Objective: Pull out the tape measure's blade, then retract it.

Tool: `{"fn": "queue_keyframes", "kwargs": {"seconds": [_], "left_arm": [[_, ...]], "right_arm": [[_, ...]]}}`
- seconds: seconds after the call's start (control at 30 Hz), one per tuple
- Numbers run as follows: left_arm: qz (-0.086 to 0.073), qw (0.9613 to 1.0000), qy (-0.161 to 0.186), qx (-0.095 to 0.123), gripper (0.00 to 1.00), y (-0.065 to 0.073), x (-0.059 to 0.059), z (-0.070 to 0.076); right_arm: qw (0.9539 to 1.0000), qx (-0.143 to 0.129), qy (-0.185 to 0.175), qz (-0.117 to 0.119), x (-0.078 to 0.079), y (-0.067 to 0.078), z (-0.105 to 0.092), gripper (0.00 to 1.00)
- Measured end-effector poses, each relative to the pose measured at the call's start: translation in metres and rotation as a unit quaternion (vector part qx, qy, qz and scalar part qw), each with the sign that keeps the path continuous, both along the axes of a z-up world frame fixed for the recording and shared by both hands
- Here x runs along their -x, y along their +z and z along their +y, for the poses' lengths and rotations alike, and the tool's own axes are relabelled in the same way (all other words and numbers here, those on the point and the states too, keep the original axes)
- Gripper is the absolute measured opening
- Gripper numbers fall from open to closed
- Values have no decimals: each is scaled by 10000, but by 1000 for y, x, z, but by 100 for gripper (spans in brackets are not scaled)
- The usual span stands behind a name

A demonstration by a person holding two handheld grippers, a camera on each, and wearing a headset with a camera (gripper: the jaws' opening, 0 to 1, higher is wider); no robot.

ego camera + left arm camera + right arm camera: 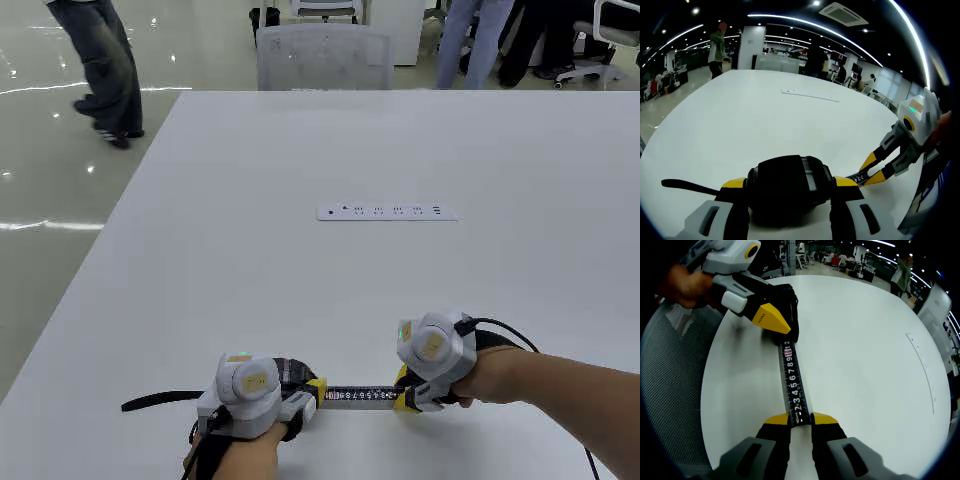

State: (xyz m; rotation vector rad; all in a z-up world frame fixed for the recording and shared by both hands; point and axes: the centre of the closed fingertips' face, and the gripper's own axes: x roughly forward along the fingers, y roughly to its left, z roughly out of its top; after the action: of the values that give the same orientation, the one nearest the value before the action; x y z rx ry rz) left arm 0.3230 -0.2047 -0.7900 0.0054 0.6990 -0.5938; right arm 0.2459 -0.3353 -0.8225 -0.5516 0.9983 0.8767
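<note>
1. White surface (300,280) takes up most of my head view.
2. Power strip (386,212) lies flat near the centre of the frame, well apart from the work.
3. My left tool (789,183) is clamped on the black tape measure (789,305), low and left of centre in the head view.
4. My right tool (800,419) is pinched shut on the tip of the blade (791,380), low and right of centre.
5. That blade runs out straight between both tools, numbers facing up.
6. Black strap (160,401) trails from the tape measure toward the lower left.
</note>
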Motion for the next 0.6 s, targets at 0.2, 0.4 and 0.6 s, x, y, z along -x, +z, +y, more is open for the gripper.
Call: {"fn": "queue_keyframes", "kwargs": {"seconds": [0.2, 0.4, 0.6], "left_arm": [[15, 10000, 19, 11, 62, 0, 0, 0], [32, 10000, 28, 12, 62, 0, 0, 1], [50, 10000, 25, 24, 62, 0, -1, 0]], "right_arm": [[10000, -28, -6, -26, -2, 1, 3, 14], [10000, -25, 1, -39, -5, 1, 6, 14], [10000, -52, 3, -51, -9, 1, 11, 14]]}}
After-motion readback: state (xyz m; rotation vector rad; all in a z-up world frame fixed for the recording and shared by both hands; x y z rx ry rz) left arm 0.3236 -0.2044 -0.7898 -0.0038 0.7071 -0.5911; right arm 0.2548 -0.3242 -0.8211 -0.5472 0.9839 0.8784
